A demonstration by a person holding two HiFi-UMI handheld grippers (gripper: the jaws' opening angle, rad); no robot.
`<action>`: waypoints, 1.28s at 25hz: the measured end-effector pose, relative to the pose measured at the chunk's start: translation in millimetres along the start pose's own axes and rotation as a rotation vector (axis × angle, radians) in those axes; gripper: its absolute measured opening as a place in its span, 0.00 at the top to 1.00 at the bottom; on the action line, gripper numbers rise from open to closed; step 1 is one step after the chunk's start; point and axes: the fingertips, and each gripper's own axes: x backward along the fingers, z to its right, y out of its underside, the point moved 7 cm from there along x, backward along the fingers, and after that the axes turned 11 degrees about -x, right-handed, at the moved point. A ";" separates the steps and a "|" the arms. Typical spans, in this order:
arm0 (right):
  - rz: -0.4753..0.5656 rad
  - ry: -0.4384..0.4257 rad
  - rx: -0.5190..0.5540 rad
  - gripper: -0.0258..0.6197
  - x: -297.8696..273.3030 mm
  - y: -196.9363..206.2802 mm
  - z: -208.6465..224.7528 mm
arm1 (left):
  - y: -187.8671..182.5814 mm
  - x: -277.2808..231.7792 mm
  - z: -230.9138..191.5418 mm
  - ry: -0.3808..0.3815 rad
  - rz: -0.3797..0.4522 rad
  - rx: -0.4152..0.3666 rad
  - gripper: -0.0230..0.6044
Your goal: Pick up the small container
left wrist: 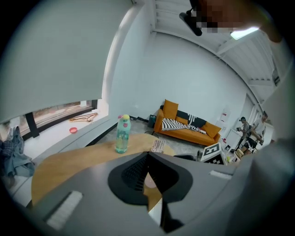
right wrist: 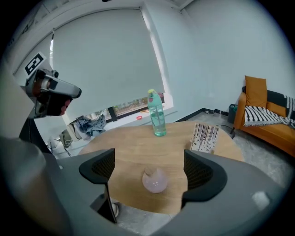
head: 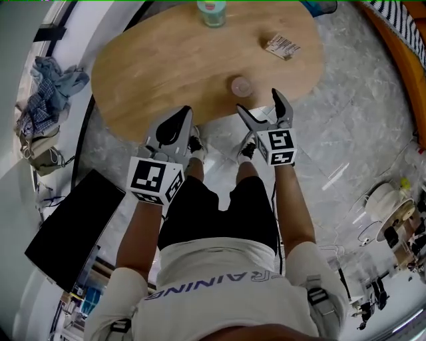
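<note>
The small container (head: 239,85), a translucent pinkish cup, stands near the front edge of the oval wooden table (head: 166,60). My right gripper (head: 261,103) is open just short of that edge, its jaws spread wide. In the right gripper view the container (right wrist: 155,180) sits on the table ahead of the right gripper (right wrist: 150,168), centred between the two pads with clear space on each side. My left gripper (head: 181,118) hangs at the table's front edge to the left, empty. In the left gripper view the left gripper (left wrist: 147,156) has its pads meeting, shut on nothing.
A green plastic bottle (head: 212,12) stands at the table's far edge, and a printed packet (head: 283,45) lies at the far right. A black panel (head: 73,226) and a pile of clothes (head: 50,86) lie on the floor at left. An orange sofa (right wrist: 269,115) stands beyond the table.
</note>
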 end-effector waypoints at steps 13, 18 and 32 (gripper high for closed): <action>-0.058 -0.005 0.046 0.20 -111.6 80.9 28.4 | 73.0 -46.4 -14.3 0.025 -0.072 0.055 0.96; -0.021 0.025 0.071 0.24 -132.4 87.7 30.5 | 89.7 -47.5 -24.2 0.027 -0.086 0.064 0.96; -0.066 0.079 0.099 0.30 -152.5 83.8 27.6 | 98.0 -40.3 -43.5 0.006 -0.081 0.088 0.96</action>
